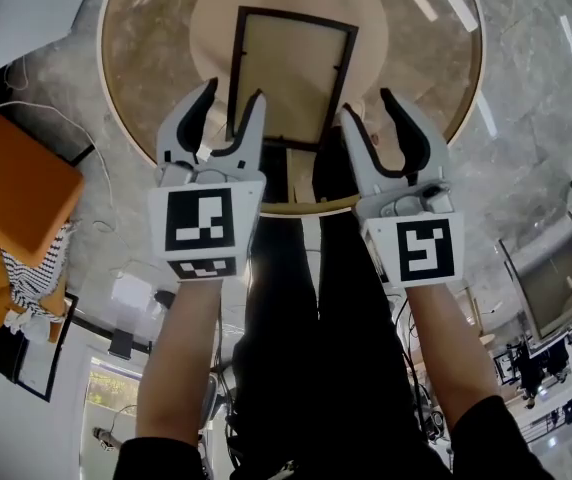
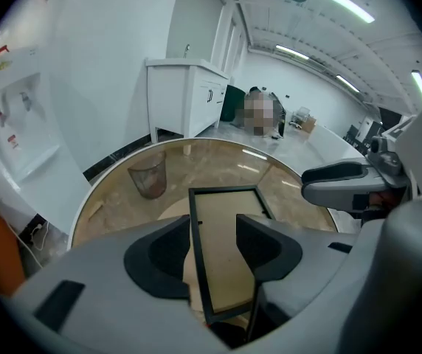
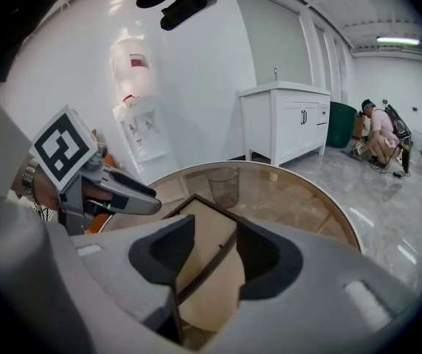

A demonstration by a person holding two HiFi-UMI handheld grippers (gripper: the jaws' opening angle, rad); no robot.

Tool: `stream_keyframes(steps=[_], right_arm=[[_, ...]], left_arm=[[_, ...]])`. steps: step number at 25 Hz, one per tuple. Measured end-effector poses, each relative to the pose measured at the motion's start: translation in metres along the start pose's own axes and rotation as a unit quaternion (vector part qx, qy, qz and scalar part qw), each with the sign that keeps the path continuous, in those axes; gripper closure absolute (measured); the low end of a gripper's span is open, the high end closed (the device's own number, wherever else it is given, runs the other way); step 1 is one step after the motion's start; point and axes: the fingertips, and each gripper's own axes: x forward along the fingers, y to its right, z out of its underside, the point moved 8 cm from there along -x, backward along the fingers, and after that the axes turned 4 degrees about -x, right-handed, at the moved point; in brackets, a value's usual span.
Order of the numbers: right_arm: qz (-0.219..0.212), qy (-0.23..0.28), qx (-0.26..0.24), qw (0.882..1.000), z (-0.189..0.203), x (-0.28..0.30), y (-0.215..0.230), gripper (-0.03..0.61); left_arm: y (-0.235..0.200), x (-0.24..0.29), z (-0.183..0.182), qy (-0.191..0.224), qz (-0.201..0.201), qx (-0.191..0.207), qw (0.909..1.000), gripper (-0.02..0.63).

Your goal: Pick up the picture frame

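Observation:
The picture frame (image 1: 291, 76) lies flat on the round glass table (image 1: 131, 58), a black rim around a beige panel. My left gripper (image 1: 228, 118) is open at the frame's near left corner. In the left gripper view, the left gripper (image 2: 213, 231) has the frame's (image 2: 229, 212) left rim running between its jaws, and the pads stand apart from it. My right gripper (image 1: 371, 118) is open at the near right corner. In the right gripper view, the right gripper (image 3: 216, 231) has the frame's (image 3: 196, 249) right rim between its jaws, untouched.
A pale round wooden disc (image 1: 216, 18) sits under the glass. A wire basket (image 2: 148, 177) shows through the table top. Orange cushions (image 1: 16, 188) lie on the floor at the left. A white cabinet (image 3: 285, 120) and a water dispenser (image 3: 141, 131) stand by the wall.

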Motion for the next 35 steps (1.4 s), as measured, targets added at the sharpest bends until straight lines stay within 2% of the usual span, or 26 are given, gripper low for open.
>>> stream_keyframes(steps=[4,11,16,20,23,28,32,35], right_arm=[[-0.008,-0.009,0.003,1.0,0.01,0.006,0.005,0.411],[-0.011,-0.011,-0.001,1.0,0.007,0.006,0.022,0.431],[-0.022,-0.001,-0.002,1.0,0.003,0.01,0.02,0.437],[-0.03,-0.004,-0.002,1.0,0.003,0.006,0.015,0.453],[-0.034,-0.002,-0.006,0.999,-0.004,0.0,0.014,0.46],[-0.031,0.006,-0.018,0.999,-0.028,-0.006,0.021,0.462],[-0.044,0.014,-0.043,0.998,-0.048,-0.009,0.026,0.463],[-0.067,0.004,-0.069,0.995,-0.062,-0.012,0.028,0.462]], left_arm=[[-0.009,0.03,0.014,-0.034,-0.009,-0.046,0.9983,0.405],[-0.02,0.055,0.027,-0.064,-0.012,-0.088,0.994,0.41],[-0.019,0.061,0.029,-0.089,-0.012,-0.096,0.9912,0.442],[-0.015,0.065,0.024,-0.093,-0.004,-0.079,0.9925,0.462],[-0.016,0.059,0.018,-0.097,0.01,-0.075,0.9925,0.508],[-0.013,0.04,0.0,-0.098,0.026,-0.032,0.9944,0.551],[-0.001,0.031,-0.022,-0.09,0.035,0.035,0.9947,0.552],[0.019,0.025,-0.039,-0.084,0.05,0.089,0.9912,0.551]])
